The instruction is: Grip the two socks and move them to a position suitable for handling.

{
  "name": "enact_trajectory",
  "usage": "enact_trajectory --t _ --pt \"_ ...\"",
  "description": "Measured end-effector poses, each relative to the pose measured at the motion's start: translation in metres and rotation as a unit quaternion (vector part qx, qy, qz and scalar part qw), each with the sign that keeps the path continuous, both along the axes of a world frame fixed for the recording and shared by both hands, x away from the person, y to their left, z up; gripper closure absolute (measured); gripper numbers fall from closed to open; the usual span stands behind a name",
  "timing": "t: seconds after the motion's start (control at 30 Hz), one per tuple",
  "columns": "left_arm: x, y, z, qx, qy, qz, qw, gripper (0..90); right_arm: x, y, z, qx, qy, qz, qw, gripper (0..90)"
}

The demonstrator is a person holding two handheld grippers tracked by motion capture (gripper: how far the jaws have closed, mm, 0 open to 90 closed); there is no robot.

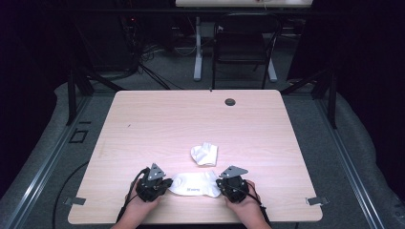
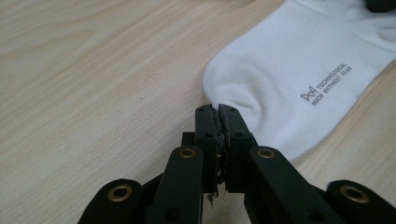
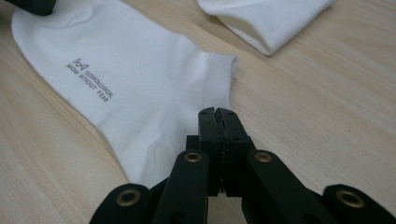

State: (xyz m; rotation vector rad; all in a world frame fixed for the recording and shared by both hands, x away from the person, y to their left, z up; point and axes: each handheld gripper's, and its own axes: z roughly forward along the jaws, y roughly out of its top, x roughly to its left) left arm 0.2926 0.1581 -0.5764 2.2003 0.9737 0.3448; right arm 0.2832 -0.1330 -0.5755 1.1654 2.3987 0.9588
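Observation:
A white ankle sock [image 1: 196, 184] with grey lettering lies flat near the table's front edge, stretched between my two grippers. My left gripper [image 1: 169, 184] holds its left end; in the left gripper view the jaws [image 2: 218, 110] are shut on the rounded toe edge of the sock [image 2: 289, 70], which puckers toward them. My right gripper [image 1: 220, 184] is at the sock's right end; in the right gripper view its jaws [image 3: 218, 112] are shut over the sock [image 3: 140, 79] just below the cuff, with creases running to them.
A second white sock [image 1: 204, 154], folded into a bundle, lies just behind the flat one, and appears again [image 3: 266, 18] at the top of the right gripper view. The wooden table [image 1: 157, 119] has a round cable hole [image 1: 230, 101] near its back edge. A black chair [image 1: 244, 43] stands beyond.

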Motion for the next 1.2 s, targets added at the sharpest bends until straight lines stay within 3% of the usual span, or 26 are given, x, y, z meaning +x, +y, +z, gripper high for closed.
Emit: enact_trajectory --t 0.23,0.3,0.4,0.53,0.73,1.2 --pt "0.000 0.000 0.001 -0.014 0.006 -0.002 0.9999 80.6 0.002 -0.004 0.000 0.012 0.006 -0.009 0.9999 87.8" --pt "0.000 0.001 0.002 -0.015 0.003 -0.003 0.9999 76.2 0.002 -0.004 0.000 0.016 0.006 -0.011 0.9998 86.3" --pt "0.002 0.007 0.007 -0.039 -0.008 -0.003 0.9992 68.9 0.002 -0.004 0.003 0.023 -0.003 -0.010 0.9997 84.0" --pt "0.004 0.013 0.012 -0.049 -0.022 0.008 0.9985 63.4 0.000 -0.005 0.007 0.027 -0.012 -0.008 0.9995 80.4" --pt "0.010 0.025 0.014 -0.054 -0.030 0.027 0.9977 60.4 0.001 -0.001 0.011 0.034 -0.024 -0.010 0.9991 77.0" --pt "0.019 0.031 0.016 -0.053 -0.042 0.047 0.9966 56.0 0.007 0.001 0.014 0.035 -0.037 -0.012 0.9986 64.0"
